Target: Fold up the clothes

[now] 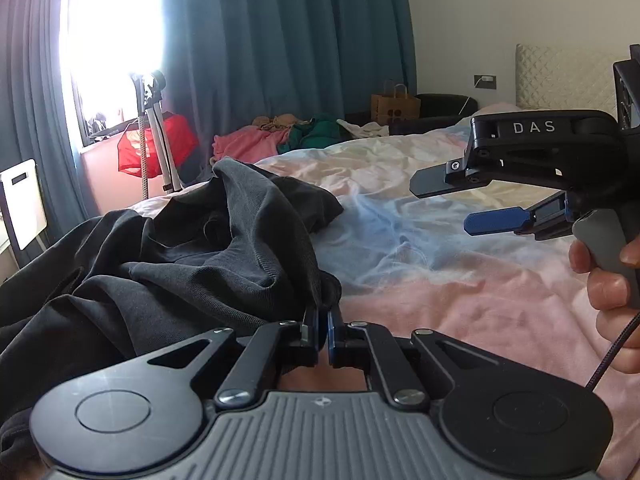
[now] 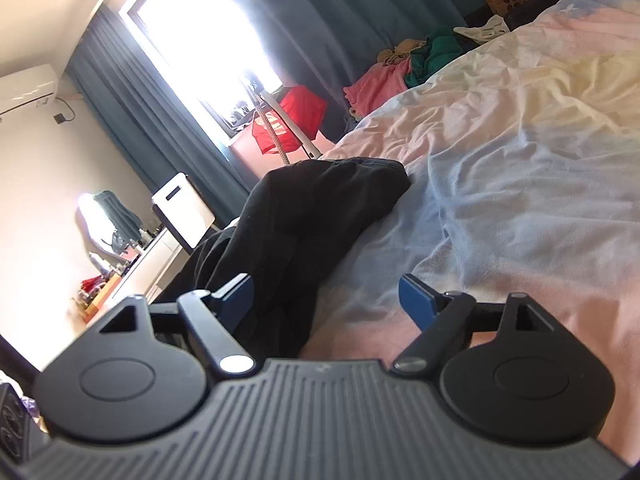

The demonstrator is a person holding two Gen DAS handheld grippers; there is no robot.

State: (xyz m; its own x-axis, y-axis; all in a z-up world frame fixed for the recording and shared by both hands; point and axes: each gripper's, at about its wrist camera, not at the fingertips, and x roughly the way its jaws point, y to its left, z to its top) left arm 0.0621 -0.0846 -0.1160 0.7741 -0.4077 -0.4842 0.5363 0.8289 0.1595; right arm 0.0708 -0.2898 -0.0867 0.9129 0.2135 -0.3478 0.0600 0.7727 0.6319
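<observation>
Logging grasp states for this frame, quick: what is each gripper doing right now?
Left gripper: shut on the crumpled black cotton garment.
Right gripper: open, holding nothing, above the pastel pink-and-blue bedsheet.

Blue curtains [image 1: 280, 40] behind a paper bag [image 1: 394, 108] and pastel bedsheet [image 1: 420, 240].

Daylight enters through one window [image 1: 116, 40], which is blown out to pure white in both views, with glare bleeding over the frame and the adjoining blue curtains [image 1: 280, 40]. The bedsheet [image 1: 400, 184] is evenly and softly lit, with mild shadow in its creases. The black garment [image 1: 200, 248] reads dark, fold detail partly lost. Fisheye distortion bends straight lines near the edges; corners vignette to black. Focus is acceptable; the right wrist view is tilted, its nearest parts slightly soft.
</observation>
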